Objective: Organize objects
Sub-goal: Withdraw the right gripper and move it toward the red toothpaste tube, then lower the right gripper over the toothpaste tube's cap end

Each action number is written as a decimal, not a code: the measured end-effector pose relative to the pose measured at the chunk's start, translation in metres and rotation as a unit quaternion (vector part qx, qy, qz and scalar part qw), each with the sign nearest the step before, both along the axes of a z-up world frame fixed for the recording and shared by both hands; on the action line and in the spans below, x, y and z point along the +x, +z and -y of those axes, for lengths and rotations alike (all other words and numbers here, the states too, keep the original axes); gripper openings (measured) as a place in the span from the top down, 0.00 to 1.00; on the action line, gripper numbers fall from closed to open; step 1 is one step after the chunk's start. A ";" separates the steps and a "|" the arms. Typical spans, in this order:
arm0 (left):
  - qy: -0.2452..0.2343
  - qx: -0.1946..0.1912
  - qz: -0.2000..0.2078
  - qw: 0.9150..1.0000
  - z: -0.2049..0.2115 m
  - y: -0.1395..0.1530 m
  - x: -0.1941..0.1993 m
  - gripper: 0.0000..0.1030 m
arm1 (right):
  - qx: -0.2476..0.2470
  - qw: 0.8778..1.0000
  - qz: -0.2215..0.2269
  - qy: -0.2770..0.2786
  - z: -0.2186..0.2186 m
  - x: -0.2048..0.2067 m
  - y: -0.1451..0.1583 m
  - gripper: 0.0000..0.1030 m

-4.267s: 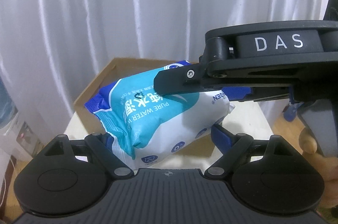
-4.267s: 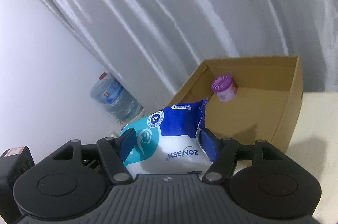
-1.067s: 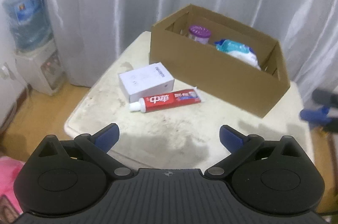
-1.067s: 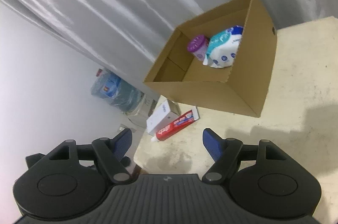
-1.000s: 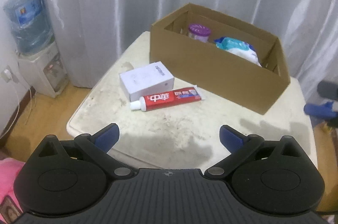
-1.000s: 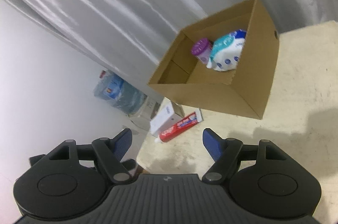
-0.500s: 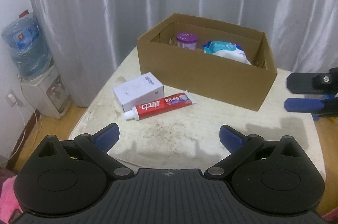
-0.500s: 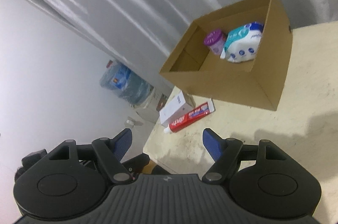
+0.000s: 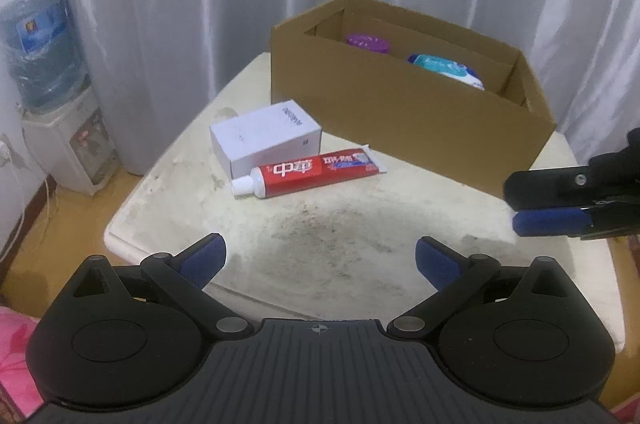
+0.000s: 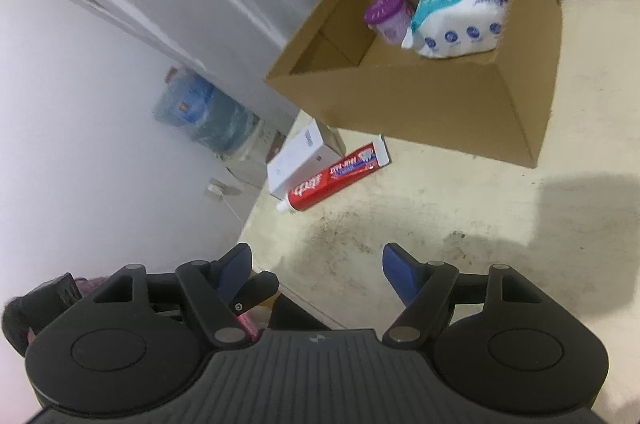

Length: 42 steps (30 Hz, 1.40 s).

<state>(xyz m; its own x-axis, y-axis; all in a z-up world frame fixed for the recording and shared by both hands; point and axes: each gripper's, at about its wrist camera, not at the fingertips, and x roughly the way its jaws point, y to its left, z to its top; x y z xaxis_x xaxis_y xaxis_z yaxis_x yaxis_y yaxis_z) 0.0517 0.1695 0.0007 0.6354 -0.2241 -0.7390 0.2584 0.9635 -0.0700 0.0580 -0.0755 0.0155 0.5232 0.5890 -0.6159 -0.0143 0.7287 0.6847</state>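
Note:
A brown cardboard box [image 9: 400,112] [image 10: 420,104] stands at the back of the stained white table [image 9: 360,244]. Inside it are a purple-lidded jar [image 9: 368,43] [image 10: 390,16] and a blue-and-white wipes pack [image 9: 444,68] [image 10: 460,20]. In front of the box's left end lie a small white carton [image 9: 264,140] [image 10: 300,160] and a red toothpaste tube [image 9: 308,174] [image 10: 332,176]. My left gripper [image 9: 320,256] hangs open over the table's near edge, holding nothing. My right gripper [image 10: 316,260] is open with its jaws closing and nothing between them; it also shows at the right [image 9: 560,204].
A water dispenser with a blue bottle [image 9: 40,64] [image 10: 204,116] stands on the floor left of the table. White curtains hang behind. Pink fabric [image 9: 12,344] shows at the lower left. The table's rounded near-left corner [image 9: 116,236] is close to my left fingers.
The wipes pack, once held between both grippers, now lies in the box. Over the last second both grippers sank toward the table, and the right one came further into the left wrist view.

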 end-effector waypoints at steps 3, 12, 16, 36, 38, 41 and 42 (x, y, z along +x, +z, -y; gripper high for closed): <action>-0.002 -0.005 -0.004 1.000 -0.005 -0.009 0.009 0.02 | -0.011 1.000 -0.007 0.008 -0.010 0.014 -0.007 0.32; 0.012 -0.033 -0.002 0.999 -0.021 -0.027 0.045 0.05 | -0.065 0.997 -0.004 0.039 -0.043 0.059 -0.018 0.41; 0.012 -0.043 -0.001 0.999 -0.028 -0.033 0.061 0.07 | -0.070 0.997 -0.008 0.033 -0.051 0.075 -0.025 0.41; -0.036 -0.081 -0.024 0.996 -0.035 -0.060 0.092 0.20 | -0.065 0.996 -0.066 0.000 -0.048 0.098 -0.061 0.40; -0.050 -0.087 -0.030 0.995 -0.035 -0.058 0.084 0.20 | -0.064 0.996 -0.067 -0.001 -0.048 0.097 -0.061 0.40; -0.082 -0.109 -0.049 0.989 -0.035 -0.055 0.068 0.20 | -0.063 0.996 -0.067 -0.003 -0.046 0.096 -0.059 0.40; -0.096 -0.118 -0.057 0.987 -0.034 -0.054 0.062 0.20 | -0.062 0.996 -0.067 -0.004 -0.045 0.095 -0.059 0.40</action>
